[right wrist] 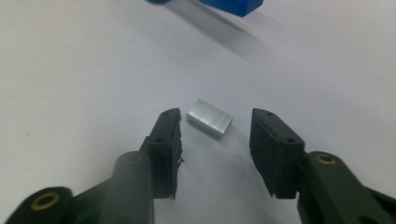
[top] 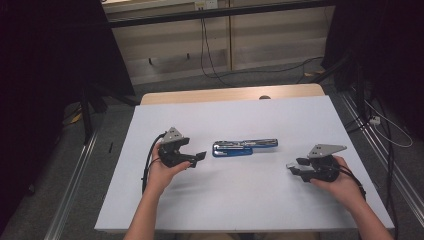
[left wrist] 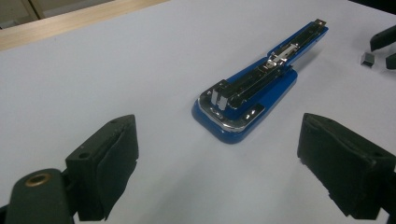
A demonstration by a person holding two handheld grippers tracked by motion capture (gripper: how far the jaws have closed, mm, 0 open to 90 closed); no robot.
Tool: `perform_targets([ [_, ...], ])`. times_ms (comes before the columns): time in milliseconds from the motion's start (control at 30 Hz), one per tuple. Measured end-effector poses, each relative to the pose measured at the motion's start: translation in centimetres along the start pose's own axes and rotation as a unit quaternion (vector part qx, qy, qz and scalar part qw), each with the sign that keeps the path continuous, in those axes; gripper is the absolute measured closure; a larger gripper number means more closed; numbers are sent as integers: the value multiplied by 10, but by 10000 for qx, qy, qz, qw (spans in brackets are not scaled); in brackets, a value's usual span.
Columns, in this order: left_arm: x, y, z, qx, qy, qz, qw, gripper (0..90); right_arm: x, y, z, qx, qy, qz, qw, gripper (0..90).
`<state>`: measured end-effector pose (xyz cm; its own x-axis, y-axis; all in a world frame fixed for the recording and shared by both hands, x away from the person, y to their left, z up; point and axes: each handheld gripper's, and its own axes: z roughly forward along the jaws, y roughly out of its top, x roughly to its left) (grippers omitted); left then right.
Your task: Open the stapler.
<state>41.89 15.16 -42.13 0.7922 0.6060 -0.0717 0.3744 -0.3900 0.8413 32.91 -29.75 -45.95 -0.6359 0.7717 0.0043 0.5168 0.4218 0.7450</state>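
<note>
A small block of staples lies flat on the white worktop just ahead of the right claw — between its fingertips' reach, both pads apart from it, jaws open. Its long axis runs slantwise across the gap. The blue stapler, swung open, lies lengthwise mid-worktop between both claws. The left claw gapes wide and empty — nothing blocks either.
</note>
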Motion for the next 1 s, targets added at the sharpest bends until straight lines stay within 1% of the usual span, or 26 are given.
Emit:
perform_targets([
  [67,0,0,1,18,-24,-27,10000,128,-2,2,3,-4,-10,-65,10000,504],
  [133,0,-1,1,31,-27,-4,10000,130,-4,3,6,-7,58,-144,9999,499],
  [200,0,-1,2,50,-60,-22,10000,134,-5,4,8,-12,135,-232,9996,512],
  [233,-1,-1,3,47,-78,-62,9999,135,-5,5,10,16,169,-270,9995,519],
  [300,-1,-1,3,68,-74,18,9999,136,-4,7,14,34,230,-349,9991,543],
  [400,-1,-1,1,63,-67,19,10000,137,-1,9,14,97,278,-409,9987,599],
  [433,0,-1,1,59,-39,59,10000,138,0,9,14,101,305,-394,9987,612],
  [467,0,-1,1,72,-47,39,10000,138,0,8,13,104,329,-411,9986,624],
  [500,0,-1,0,68,-54,21,10000,138,1,8,12,107,358,-378,9986,637],
  [533,0,-1,0,69,-32,60,10000,138,1,7,11,109,390,-366,9985,656],
  [667,0,0,0,49,-31,42,10000,138,3,4,7,123,510,-326,9981,732],
  [767,0,0,0,50,-34,43,10000,141,4,4,7,125,523,-279,9982,718],
  [800,0,0,1,51,-40,38,10000,141,3,5,8,113,517,-310,9981,708],
  [1000,1,-1,1,71,-15,59,10000,141,5,6,11,117,436,-174,9988,751],
])
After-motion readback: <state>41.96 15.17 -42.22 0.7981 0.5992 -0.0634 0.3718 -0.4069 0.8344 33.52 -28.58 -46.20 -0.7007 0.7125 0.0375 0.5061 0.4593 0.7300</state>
